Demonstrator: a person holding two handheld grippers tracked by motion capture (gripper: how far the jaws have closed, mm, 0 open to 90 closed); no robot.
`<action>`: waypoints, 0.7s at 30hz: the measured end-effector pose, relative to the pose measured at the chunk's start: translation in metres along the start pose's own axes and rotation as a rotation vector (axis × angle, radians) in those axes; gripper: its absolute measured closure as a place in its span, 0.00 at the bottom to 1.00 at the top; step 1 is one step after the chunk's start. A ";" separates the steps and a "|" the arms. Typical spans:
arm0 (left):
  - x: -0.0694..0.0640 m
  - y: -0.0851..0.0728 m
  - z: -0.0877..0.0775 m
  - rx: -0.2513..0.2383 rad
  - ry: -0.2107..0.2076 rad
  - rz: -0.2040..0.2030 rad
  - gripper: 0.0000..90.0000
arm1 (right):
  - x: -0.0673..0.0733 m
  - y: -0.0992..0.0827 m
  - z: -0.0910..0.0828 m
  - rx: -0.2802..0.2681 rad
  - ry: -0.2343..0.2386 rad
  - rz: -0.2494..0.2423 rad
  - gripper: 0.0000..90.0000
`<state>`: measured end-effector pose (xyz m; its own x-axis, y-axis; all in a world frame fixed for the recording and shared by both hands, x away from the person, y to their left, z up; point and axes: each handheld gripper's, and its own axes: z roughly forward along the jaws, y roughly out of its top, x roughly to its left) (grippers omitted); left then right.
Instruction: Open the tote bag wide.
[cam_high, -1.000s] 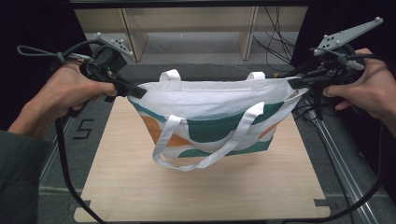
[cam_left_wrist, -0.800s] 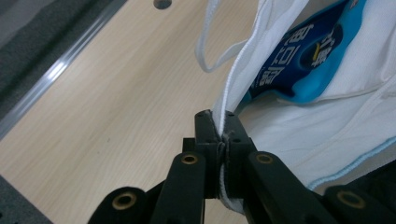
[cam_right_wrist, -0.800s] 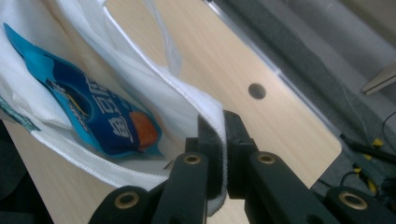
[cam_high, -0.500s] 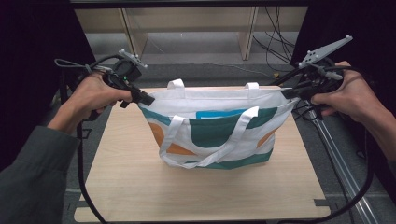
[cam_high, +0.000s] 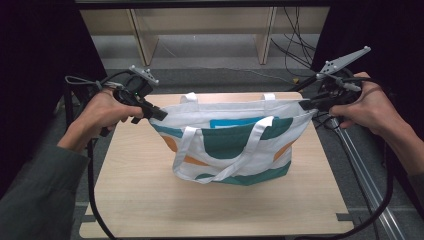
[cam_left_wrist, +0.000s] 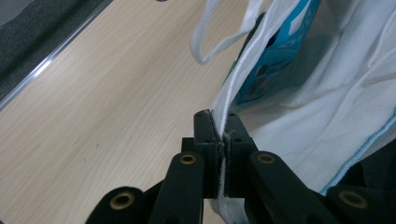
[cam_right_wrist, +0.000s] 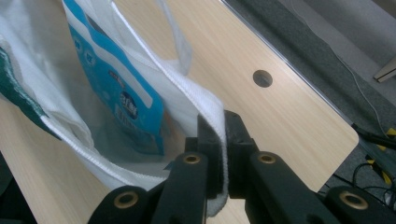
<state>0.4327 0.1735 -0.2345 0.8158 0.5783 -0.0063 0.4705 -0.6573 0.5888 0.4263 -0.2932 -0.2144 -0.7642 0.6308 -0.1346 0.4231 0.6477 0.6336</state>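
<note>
tote bag (cam_high: 230, 140) now lower, upright

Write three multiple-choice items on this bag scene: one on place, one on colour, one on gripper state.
1. Where is the blue packet?
A. inside the bag
B. on the floor
C. beside the bag

2. What colour are the bag's handles?
A. black
B. white
C. red

3. How does the left gripper stand?
A. open above the table
B. lying on the table
C. shut on the bag's rim

Answers: 1 A, both gripper views show it within the tote bag; 2 B, the straps show white; 3 C, its jaws pinch the fabric edge.
</note>
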 end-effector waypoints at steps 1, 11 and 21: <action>0.000 -0.001 0.003 0.003 -0.002 0.005 0.96 | 0.000 0.000 0.002 0.002 0.002 0.004 0.98; 0.003 -0.009 0.026 0.032 -0.007 0.000 0.95 | -0.002 -0.010 0.019 0.034 0.014 -0.009 0.98; 0.002 -0.013 0.051 0.070 0.005 0.017 0.93 | -0.001 -0.019 0.036 0.061 0.017 -0.005 0.98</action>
<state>0.4451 0.1586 -0.2829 0.8220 0.5694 0.0074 0.4793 -0.6988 0.5310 0.4364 -0.2909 -0.2542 -0.7744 0.6202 -0.1248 0.4472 0.6762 0.5854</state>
